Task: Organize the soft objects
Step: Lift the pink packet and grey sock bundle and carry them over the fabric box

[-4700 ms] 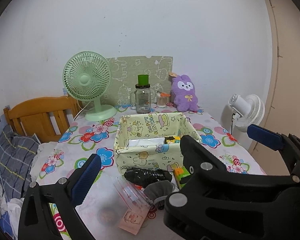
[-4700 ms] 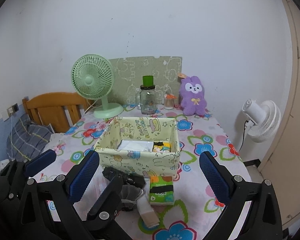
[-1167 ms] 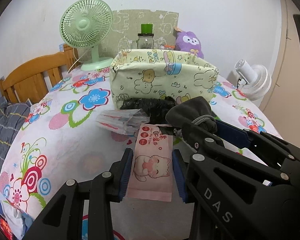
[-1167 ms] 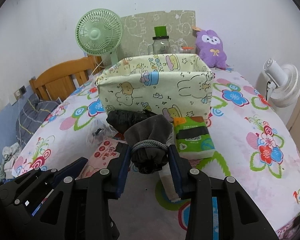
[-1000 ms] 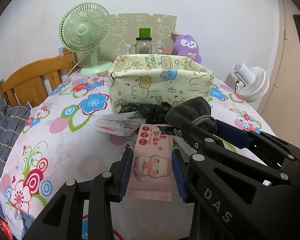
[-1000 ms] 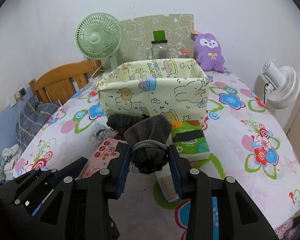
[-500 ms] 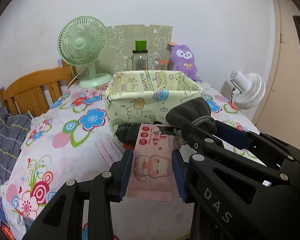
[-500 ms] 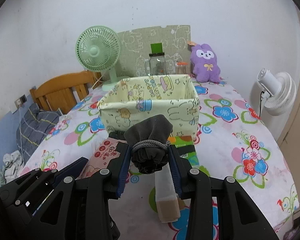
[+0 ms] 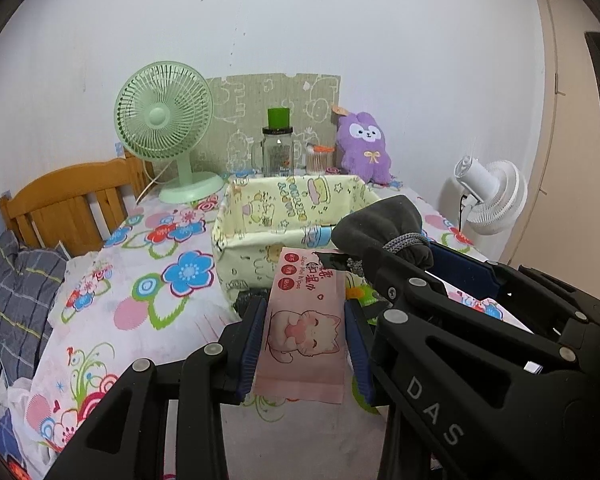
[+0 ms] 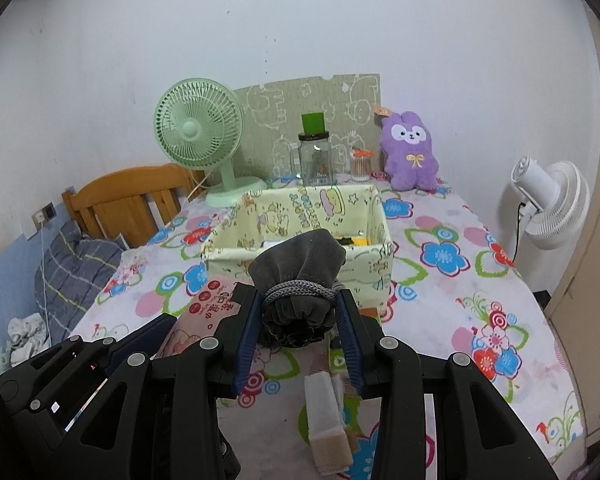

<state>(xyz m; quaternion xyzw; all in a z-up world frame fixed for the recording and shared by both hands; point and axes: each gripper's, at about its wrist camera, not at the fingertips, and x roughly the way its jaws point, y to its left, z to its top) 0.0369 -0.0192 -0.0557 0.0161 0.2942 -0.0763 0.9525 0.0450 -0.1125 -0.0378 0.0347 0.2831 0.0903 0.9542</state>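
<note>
My left gripper is shut on a pink wet-wipes pack with a cartoon cat, held above the table in front of the yellow fabric storage box. My right gripper is shut on a grey drawstring pouch, also lifted, just short of the box. The pouch also shows in the left wrist view, and the wipes pack in the right wrist view. The box holds a few items, mostly hidden by the pouch.
A white rolled cloth lies on the floral tablecloth below my right gripper. At the back stand a green fan, a glass jar and a purple plush bunny. A wooden chair is left, a white fan right.
Both grippers have risen with their loads and now look down into the box from higher. The table items below have dropped out of sight.
</note>
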